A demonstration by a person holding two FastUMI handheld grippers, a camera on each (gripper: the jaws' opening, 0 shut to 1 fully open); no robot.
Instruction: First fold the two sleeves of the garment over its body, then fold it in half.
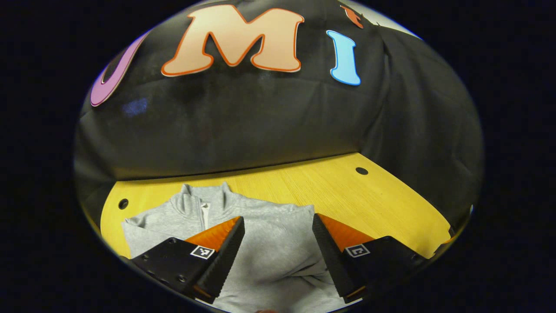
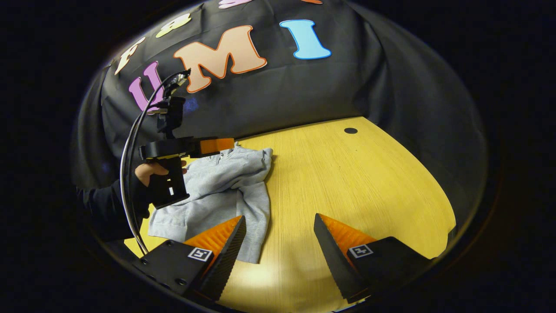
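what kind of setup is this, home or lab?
Looks like a recording booth, not a home: black cloth wall draped behind a bare yellow wooden table with one grey zip garment on it, and a handheld left gripper trailing cables.

One garment (image 2: 226, 191), two grippers (image 1: 278, 254)

Ahead of me a yellow wood-grain counter (image 2: 356, 182), round dark holes near its far corners (image 1: 361, 171). Black cloth wall (image 1: 260, 121) hangs behind and wraps the right side, creased, meeting the counter's back edge. Bright patch of light on the near counter surface.
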